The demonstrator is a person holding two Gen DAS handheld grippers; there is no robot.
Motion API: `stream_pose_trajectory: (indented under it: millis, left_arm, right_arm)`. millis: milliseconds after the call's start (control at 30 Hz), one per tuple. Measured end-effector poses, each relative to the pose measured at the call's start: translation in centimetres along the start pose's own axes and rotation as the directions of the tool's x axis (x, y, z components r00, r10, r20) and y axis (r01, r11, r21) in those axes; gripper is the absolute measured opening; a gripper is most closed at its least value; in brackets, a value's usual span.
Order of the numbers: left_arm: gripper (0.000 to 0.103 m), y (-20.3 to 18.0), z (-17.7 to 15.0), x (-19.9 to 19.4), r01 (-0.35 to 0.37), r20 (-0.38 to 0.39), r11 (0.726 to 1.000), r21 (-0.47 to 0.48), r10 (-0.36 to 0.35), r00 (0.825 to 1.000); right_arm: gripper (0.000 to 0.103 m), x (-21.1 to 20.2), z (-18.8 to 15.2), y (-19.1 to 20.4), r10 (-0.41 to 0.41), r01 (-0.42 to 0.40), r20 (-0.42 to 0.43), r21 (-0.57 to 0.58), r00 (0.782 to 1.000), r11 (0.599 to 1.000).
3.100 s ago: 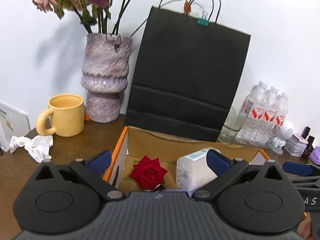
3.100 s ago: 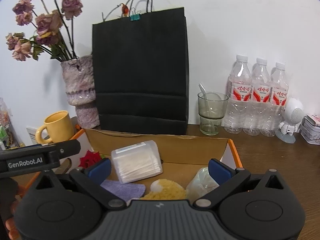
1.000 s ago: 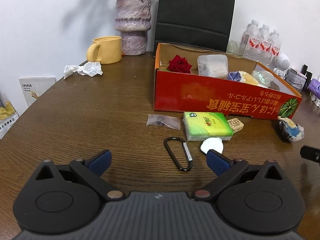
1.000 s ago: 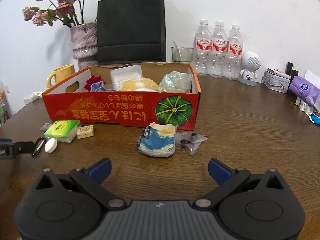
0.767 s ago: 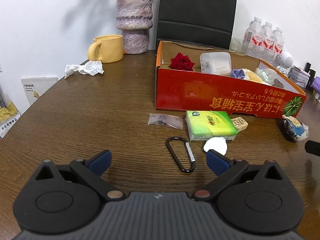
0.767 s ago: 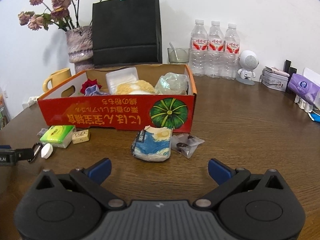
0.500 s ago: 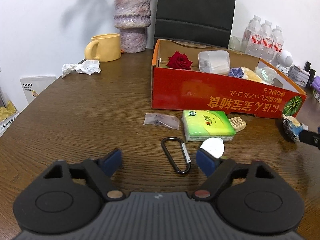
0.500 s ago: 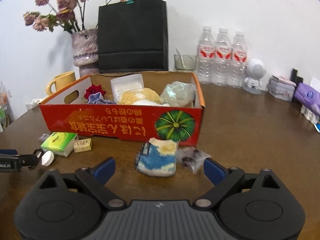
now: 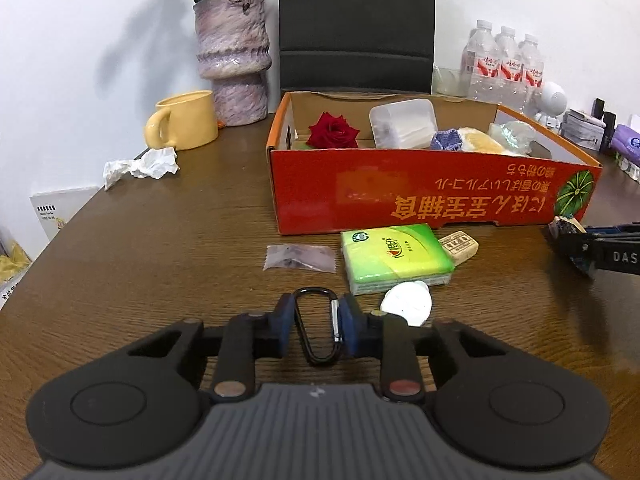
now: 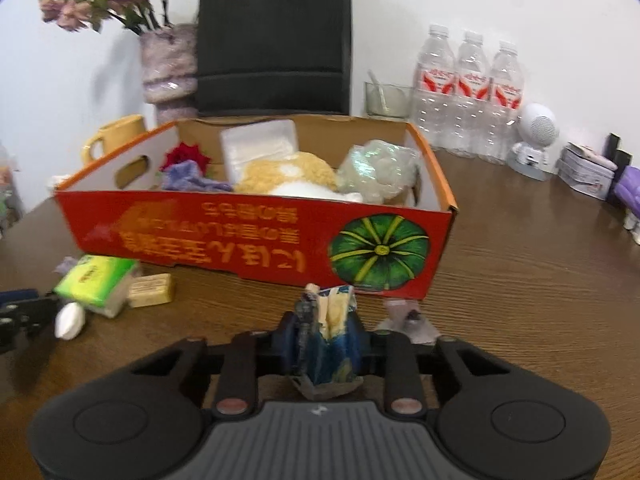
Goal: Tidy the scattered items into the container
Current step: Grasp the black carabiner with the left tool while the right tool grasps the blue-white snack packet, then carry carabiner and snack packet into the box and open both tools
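Note:
The red cardboard box (image 9: 420,196) stands mid-table and holds a rose (image 9: 333,131), a clear plastic case (image 9: 402,122) and soft items; it also shows in the right wrist view (image 10: 240,232). My left gripper (image 9: 316,326) is shut on a black carabiner (image 9: 316,334) that lies on the table. My right gripper (image 10: 326,344) is shut on a blue snack packet (image 10: 330,344) in front of the box. A green tissue pack (image 9: 394,258), a white round cap (image 9: 408,306), a small tan block (image 9: 459,245) and a clear sachet (image 9: 300,258) lie before the box.
A yellow mug (image 9: 184,120), purple vase (image 9: 232,56), black paper bag (image 9: 356,24) and crumpled tissue (image 9: 142,164) are at the back left. Water bottles (image 10: 468,92), a glass (image 10: 386,98), a white robot figure (image 10: 534,140) and a second sachet (image 10: 408,322) are at the right.
Both grippers moved forward and down and closed: the left on the carabiner, the right on the blue snack packet. Earlier, both pulled back from above the box.

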State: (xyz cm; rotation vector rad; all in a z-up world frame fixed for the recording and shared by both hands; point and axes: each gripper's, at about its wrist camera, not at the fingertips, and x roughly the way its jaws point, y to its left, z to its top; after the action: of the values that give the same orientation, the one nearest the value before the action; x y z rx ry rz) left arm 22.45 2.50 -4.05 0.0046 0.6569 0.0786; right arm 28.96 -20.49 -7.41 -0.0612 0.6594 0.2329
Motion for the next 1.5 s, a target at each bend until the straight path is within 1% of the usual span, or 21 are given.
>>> stream_pose_trajectory:
  millis: [67,100,133,167,200,367,533,567,667,767,800,867,967,1033,1267,1400,1500]
  left_arm:
    - [0.024,0.2,-0.1,-0.1,0.007,0.004,1.0,-0.012,-0.007,1.0]
    - [0.021,0.2,-0.1,-0.2,0.009,0.009,1.0,-0.013,-0.009,1.0]
    - [0.012,0.2,0.0,-0.4,0.007,0.017,1.0,-0.009,-0.007,1.0]
    - [0.006,0.2,0.0,-0.5,0.01,0.016,1.0,-0.008,-0.009,1.0]
    - [0.006,0.3,0.1,-0.6,0.02,0.017,1.0,-0.013,-0.02,1.0]
    - [0.006,0.5,-0.2,-0.8,0.026,0.018,1.0,-0.015,-0.025,1.0]
    - [0.005,0.8,-0.3,-1.2,0.039,0.024,0.999,-0.022,-0.039,0.999]
    - [0.007,0.9,-0.2,-1.2,0.045,0.02,0.999,-0.023,-0.044,0.999]
    - [0.012,0.9,0.0,-0.9,0.031,0.003,0.999,-0.031,-0.031,1.0]
    - [0.012,0.8,0.3,-0.2,0.06,-0.027,0.997,-0.042,-0.061,0.998]
    - [0.012,0.7,0.3,0.1,0.063,-0.037,0.997,-0.036,-0.064,0.997]
    - [0.012,0.1,0.5,0.3,0.047,-0.042,0.999,0.01,-0.046,0.998]
    - [0.005,-0.2,0.8,0.3,0.057,-0.071,0.998,0.041,-0.054,0.996]
    - [0.005,-0.3,0.7,0.0,0.055,-0.07,0.997,0.059,-0.05,0.996]
    - [0.005,0.1,1.0,-1.5,0.049,0.004,0.998,0.043,-0.049,0.999]
    - [0.005,0.3,1.8,-3.1,0.045,0.076,0.998,0.042,-0.048,0.996]
    - [0.005,0.5,2.9,-4.4,0.056,0.149,0.998,0.022,-0.059,0.987]
  right_arm:
    - [0.017,-0.6,-0.1,0.1,0.005,-0.005,0.025,-0.006,1.0,1.0]
    - [0.016,-0.9,-0.2,0.1,0.009,-0.009,0.035,-0.006,0.999,1.0]
    - [0.015,-1.1,-0.2,0.2,0.014,-0.014,0.044,-0.005,0.999,1.0]
    - [0.015,-1.4,-0.2,0.1,0.016,-0.016,0.056,-0.002,0.998,1.0]
    - [0.014,-1.6,-0.2,0.1,0.016,-0.016,0.062,-0.001,0.998,1.0]
    - [0.013,-2.4,-0.3,-0.2,0.031,-0.032,0.085,0.011,0.996,0.999]
    - [0.013,-3.0,-0.6,-0.3,0.038,-0.041,0.092,0.024,0.995,0.999]
    - [0.013,-3.0,-0.6,-0.4,0.04,-0.042,0.092,0.027,0.995,0.999]
    - [0.013,-3.2,-0.9,-0.5,0.042,-0.045,0.091,0.034,0.995,0.998]
    - [0.013,-3.3,-1.0,-0.6,0.045,-0.048,0.088,0.037,0.995,0.998]
    - [0.013,-3.3,-1.1,-0.6,0.046,-0.049,0.087,0.037,0.995,0.998]
    - [0.013,-3.4,-1.1,-0.7,0.048,-0.052,0.087,0.042,0.995,0.998]
    - [0.013,-3.5,-1.1,-0.9,0.055,-0.06,0.09,0.05,0.994,0.997]
    - [0.013,-3.6,-1.2,-1.0,0.06,-0.065,0.093,0.053,0.994,0.997]
    - [0.013,-4.0,-1.1,-0.9,0.069,-0.074,0.104,0.051,0.992,0.996]
    - [0.013,-4.3,-1.0,-1.0,0.068,-0.075,0.118,0.054,0.991,0.996]
    - [0.013,-5.0,-0.6,-1.0,0.071,-0.08,0.145,0.057,0.987,0.995]
